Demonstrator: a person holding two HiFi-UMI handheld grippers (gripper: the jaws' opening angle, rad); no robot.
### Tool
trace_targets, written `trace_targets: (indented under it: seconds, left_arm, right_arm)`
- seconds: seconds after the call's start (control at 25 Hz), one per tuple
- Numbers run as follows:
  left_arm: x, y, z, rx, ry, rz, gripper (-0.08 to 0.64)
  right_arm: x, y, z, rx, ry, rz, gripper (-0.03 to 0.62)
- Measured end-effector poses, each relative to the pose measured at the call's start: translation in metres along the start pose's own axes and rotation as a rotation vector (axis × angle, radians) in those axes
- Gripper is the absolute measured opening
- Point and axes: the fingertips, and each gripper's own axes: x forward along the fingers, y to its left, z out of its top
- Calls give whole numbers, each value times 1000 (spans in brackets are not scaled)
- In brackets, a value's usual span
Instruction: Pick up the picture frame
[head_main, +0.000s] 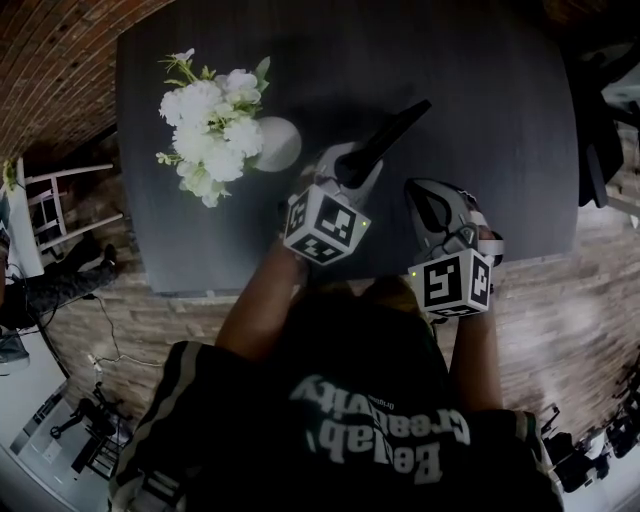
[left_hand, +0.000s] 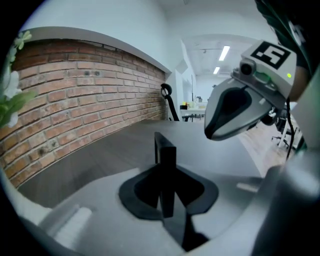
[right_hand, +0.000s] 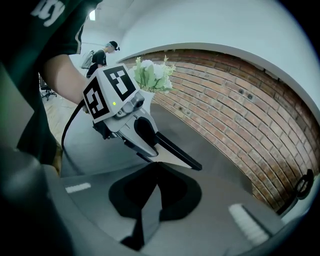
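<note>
My left gripper (head_main: 352, 168) is shut on the black picture frame (head_main: 396, 128), which sticks out up and to the right above the dark table (head_main: 490, 110). In the left gripper view the frame (left_hand: 165, 167) stands edge-on between the pads, clear of the tabletop. From the right gripper view, the frame (right_hand: 178, 150) shows as a thin dark slab in the left gripper (right_hand: 141, 134). Just to the right, my right gripper (head_main: 430, 200) hovers near the table's front edge with its jaws together (right_hand: 156, 167) and nothing between them. It also shows in the left gripper view (left_hand: 234, 109).
A white vase of white flowers (head_main: 218, 132) stands on the table's left part, close to the left gripper. A brick wall (right_hand: 250, 100) runs along the table's far side. A dark chair (head_main: 603, 120) is at the right, a white stool (head_main: 60, 200) at the left.
</note>
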Motion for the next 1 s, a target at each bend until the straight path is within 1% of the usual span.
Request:
trace_targets:
  seconds: [0.36,0.64,1.0]
  left_arm:
    - [-12,2,15,-8,-19,40,55]
    - [-22,0,30,4,-19,84,55]
    - [-38,-3,52,21,-15,175,55]
  right_arm:
    - [-10,-8,9,-39,-32,3,6]
    - [-23,-17,17,-70,-71,2,6]
    - [-40,-29,25,-117,-144,5,6]
